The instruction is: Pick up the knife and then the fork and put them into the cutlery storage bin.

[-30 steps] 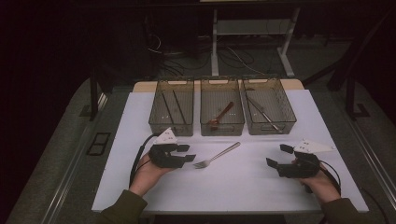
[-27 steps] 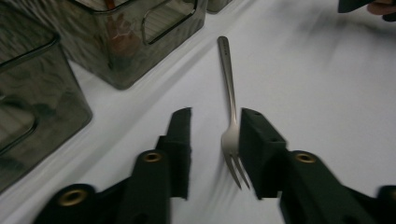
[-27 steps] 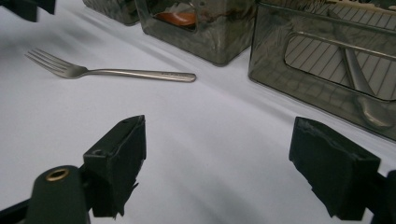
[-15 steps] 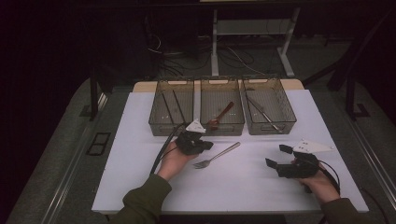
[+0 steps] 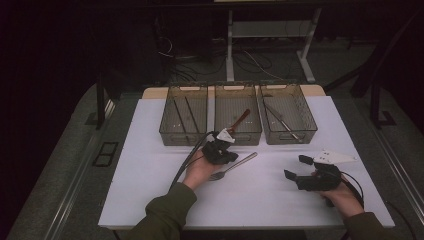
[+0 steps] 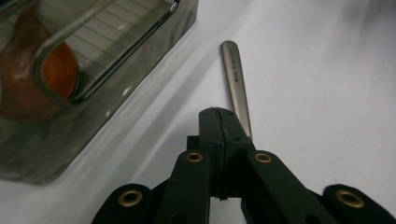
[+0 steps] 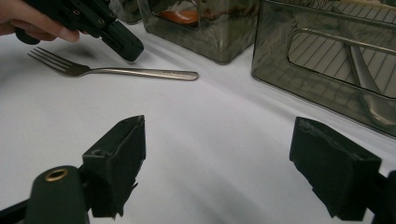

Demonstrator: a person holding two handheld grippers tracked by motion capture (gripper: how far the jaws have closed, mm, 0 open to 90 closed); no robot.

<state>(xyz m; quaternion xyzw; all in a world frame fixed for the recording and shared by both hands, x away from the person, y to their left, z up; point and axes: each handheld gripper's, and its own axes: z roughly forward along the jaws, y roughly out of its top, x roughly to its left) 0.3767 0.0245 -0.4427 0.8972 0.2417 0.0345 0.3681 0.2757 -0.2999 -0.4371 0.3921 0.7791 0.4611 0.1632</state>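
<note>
Tongs, left: we see our left tongs [image 6: 219, 122] pressed together with nothing between them, tips hovering just over the fork's handle, near its middle.
Tongs, right: our right tongs [image 7: 233, 163] stand spread and empty, low over the desk [image 5: 150, 150], well apart from the fork.
Fork: the metal fork [image 5: 234, 166] lies flat on the white desk, tines toward us, handle pointing at the middle bin.
Bins: three smoky plastic bins [image 5: 183, 115] sit in a row at the far edge; the middle bin [image 5: 237, 112] holds a wooden spoon [image 5: 239, 120], the right bin [image 5: 287, 112] a metal utensil [image 5: 282, 121], and the left bin thin dark sticks.
Risk, grip: with the jaws closed, we judge they cannot take the handle; pushing down now would only skid the fork across the smooth desk.
Risk, bin: the middle bin's wall stands just beside the left tongs, so a careless lift could knock it.
Risk, pickup: the handle is thin and flat, so a shallow pinch may slip.
</note>
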